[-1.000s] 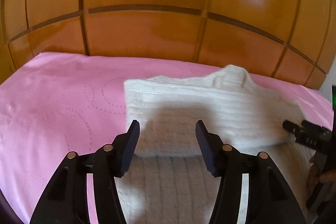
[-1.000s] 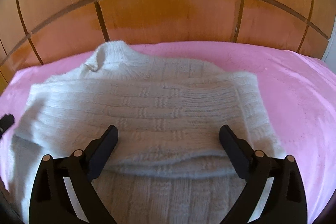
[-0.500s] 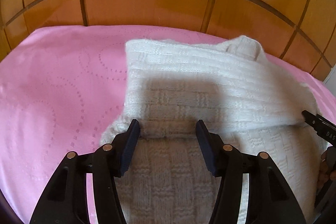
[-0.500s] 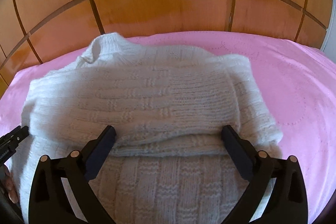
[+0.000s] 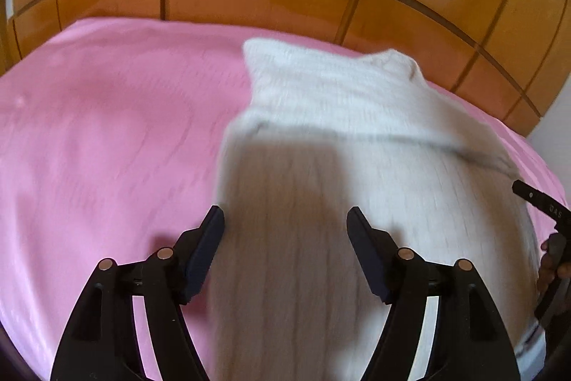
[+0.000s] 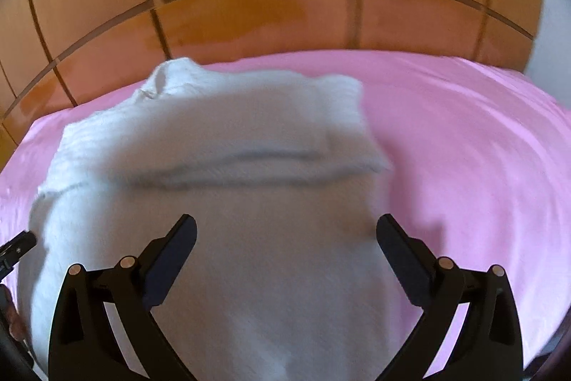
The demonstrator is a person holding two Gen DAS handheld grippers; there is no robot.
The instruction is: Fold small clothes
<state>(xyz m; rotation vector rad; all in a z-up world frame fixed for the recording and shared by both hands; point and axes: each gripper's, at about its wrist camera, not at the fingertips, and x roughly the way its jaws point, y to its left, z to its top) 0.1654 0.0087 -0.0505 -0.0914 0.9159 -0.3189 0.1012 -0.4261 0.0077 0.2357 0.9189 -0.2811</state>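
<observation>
Cream-white ribbed knit sweater [image 6: 221, 202], plain pink bed sheet [image 6: 464, 138], glossy orange-brown wooden panelled headboard [image 6: 249, 6], black gripper fingers [image 6: 178, 249]

Both grippers are looking the same: the left gripper [image 5: 285, 220] and the right gripper [image 6: 285, 231] are sporting glossy black plastic linkage arms, silvery round pivot pins, and dark navy ribbed pads [image 5: 205, 252] on the fingers.

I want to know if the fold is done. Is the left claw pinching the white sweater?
Apart. In the left wrist view the left gripper has its jaws opening, and no knit of the white sweater is caught between its pads.
</observation>
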